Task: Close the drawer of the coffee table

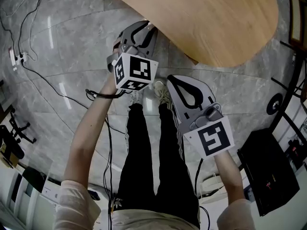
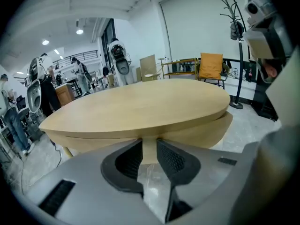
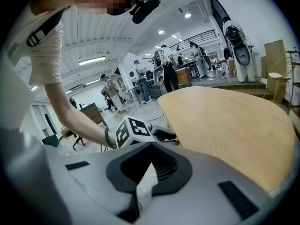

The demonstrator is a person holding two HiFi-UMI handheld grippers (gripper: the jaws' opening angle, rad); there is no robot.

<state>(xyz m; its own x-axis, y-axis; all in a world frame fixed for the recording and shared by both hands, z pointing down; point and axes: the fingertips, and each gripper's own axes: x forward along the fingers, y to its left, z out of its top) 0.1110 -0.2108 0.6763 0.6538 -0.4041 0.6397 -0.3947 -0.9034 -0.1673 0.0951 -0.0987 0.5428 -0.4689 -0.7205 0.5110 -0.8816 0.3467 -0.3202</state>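
An oval light-wood coffee table [image 1: 216, 18] fills the top of the head view. In the left gripper view its top [image 2: 140, 107] lies over a lower wooden layer, the drawer front [image 2: 197, 130], which juts out a little at the right. My left gripper [image 1: 147, 27] is at the table's near edge. Its jaws [image 2: 149, 143] stand a narrow gap apart, with only the drawer front's wood showing through; whether they touch it I cannot tell. My right gripper [image 1: 171, 79] hangs back over the floor, shut and holding nothing [image 3: 151, 146]. Its view shows the left gripper [image 3: 164, 136] at the table [image 3: 229, 121].
The person's black-trousered legs [image 1: 153, 147] and shoes stand just before the table. A table leg [image 1: 192, 60] shows under the rim. Cables [image 1: 29, 66] and a power strip [image 1: 17, 59] lie at the left, a black case [image 1: 271, 176] at the right. A coat rack [image 2: 234, 41] stands beyond.
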